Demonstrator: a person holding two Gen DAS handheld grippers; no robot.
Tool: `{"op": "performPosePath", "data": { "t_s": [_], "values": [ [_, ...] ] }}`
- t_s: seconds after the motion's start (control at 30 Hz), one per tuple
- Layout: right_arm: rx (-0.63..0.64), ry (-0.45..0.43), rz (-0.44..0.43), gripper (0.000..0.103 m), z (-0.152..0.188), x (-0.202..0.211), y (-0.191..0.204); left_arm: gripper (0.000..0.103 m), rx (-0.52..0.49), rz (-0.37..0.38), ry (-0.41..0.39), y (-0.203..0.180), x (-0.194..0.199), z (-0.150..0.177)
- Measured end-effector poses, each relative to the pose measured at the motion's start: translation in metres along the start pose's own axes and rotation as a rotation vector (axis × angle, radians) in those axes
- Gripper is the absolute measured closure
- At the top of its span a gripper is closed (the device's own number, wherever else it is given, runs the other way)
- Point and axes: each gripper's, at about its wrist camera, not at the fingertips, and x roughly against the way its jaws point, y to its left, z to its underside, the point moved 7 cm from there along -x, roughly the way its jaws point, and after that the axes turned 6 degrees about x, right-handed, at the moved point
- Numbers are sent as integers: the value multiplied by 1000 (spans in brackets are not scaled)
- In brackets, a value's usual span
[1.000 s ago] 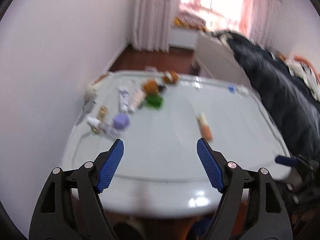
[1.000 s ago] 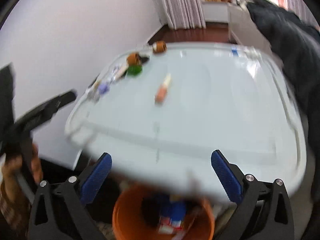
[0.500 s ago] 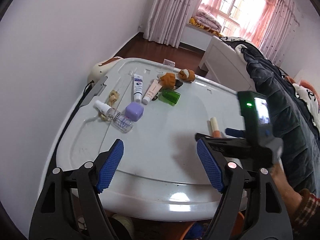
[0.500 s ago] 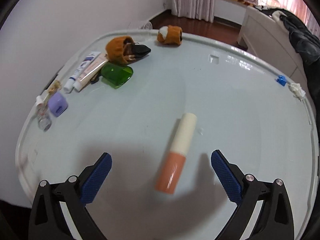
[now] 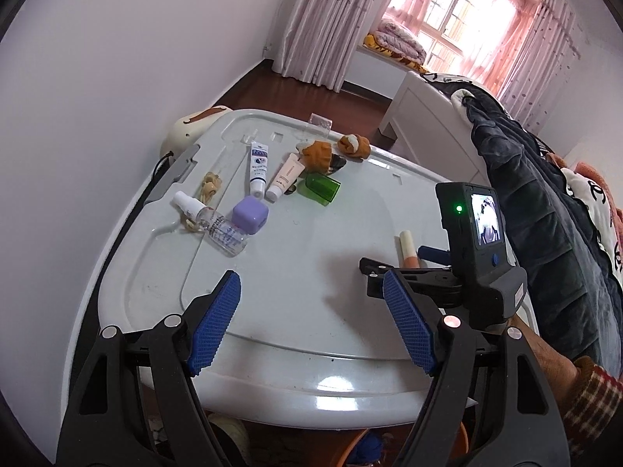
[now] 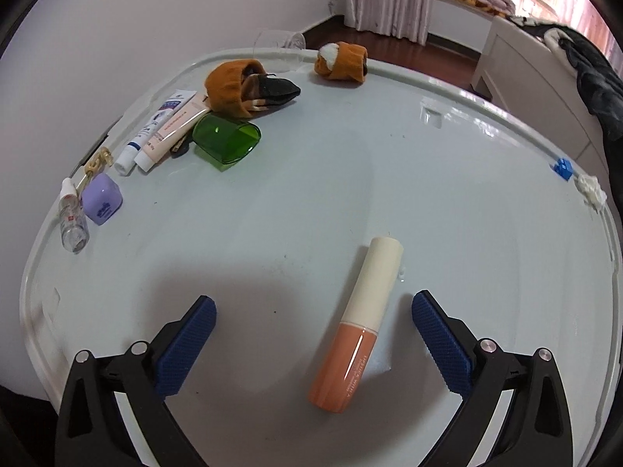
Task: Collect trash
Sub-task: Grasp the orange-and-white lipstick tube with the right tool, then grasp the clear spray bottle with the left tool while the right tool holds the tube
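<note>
The right gripper [image 6: 313, 332] hung low over the pale grey desk [image 6: 350, 179] with its jaws wide apart, and the orange tube with a cream cap [image 6: 356, 327] lay flat on the desk between them, nearer the right-hand jaw, touched by neither pad. The tube lay tilted, its cream cap pointing away from the camera and its orange end toward it. In the left wrist view the left gripper [image 5: 311, 323] stood over the near edge of the desk, its jaws likewise apart and holding nothing; beyond its right-hand jaw the right gripper [image 5: 393, 262] showed from the side, with a lit little screen on its body and the person's hand [image 5: 545, 354] in a checked cuff behind it, and the same tube [image 5: 409, 247] showed just past its tips. Well apart from the tube, along the far left side of the desk, lay a cluster of small things: a clear spray bottle [image 6: 72, 216] beside a lilac cube-shaped case [image 6: 102, 198], a white tube with blue print [image 6: 153, 132] lying against a pink-beige tube [image 6: 171, 132], a green translucent cap [image 6: 226, 138] on its side, and two orange knitted pieces [image 6: 229, 87], one of them farther back near the desk's far rim [image 6: 342, 61]. A small blue clip [image 6: 563, 167] sat on the right rim.
</note>
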Motion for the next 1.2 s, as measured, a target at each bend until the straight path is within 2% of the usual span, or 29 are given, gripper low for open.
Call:
{"op": "performPosePath", "data": {
  "t_s": [0.07, 0.13, 0.17, 0.2, 0.3, 0.4, 0.6, 0.73, 0.87, 0.97, 1.13, 1.17, 1.2],
  "values": [
    [-7, -4, 22, 6, 0, 2, -1, 29, 3, 2, 1, 0, 0, 0],
    [-21, -24, 61, 25, 1, 8, 0, 29, 12, 5, 2, 1, 0, 0],
    [14, -38, 77, 60, -1, 11, 1, 29, 14, 5, 2, 2, 0, -1],
    [62, -37, 85, 85, -2, 13, 6, 29, 18, 5, 2, 3, 0, -1],
    [104, -39, 89, 86, 5, 19, 11, 29, 37, 7, -1, 6, 1, -2],
    [93, -63, 56, 85, 14, 33, 15, 29, 56, -1, -8, 12, 3, -4],
    [45, -137, -39, 85, 22, 83, 23, 29, 111, -83, 17, 38, -2, -3],
    [39, -163, -93, 85, 28, 103, 27, 29, 232, -152, 49, 69, -8, -2],
    [35, -194, -131, 85, 37, 113, 25, 29, 194, -202, 77, 63, -22, -6],
    [15, -203, -149, 85, 49, 116, 21, 29, 209, -219, 94, 60, -45, -15],
    [-10, -198, -167, 85, 60, 113, 10, 29, 207, -310, 98, 71, -80, -26],
    [-13, -200, -171, 85, 61, 113, 8, 31, 218, -322, 90, 76, -84, -28],
    [-15, -202, -174, 85, 61, 114, 7, 38, 224, -326, 79, 79, -85, -29]
  ]
}}
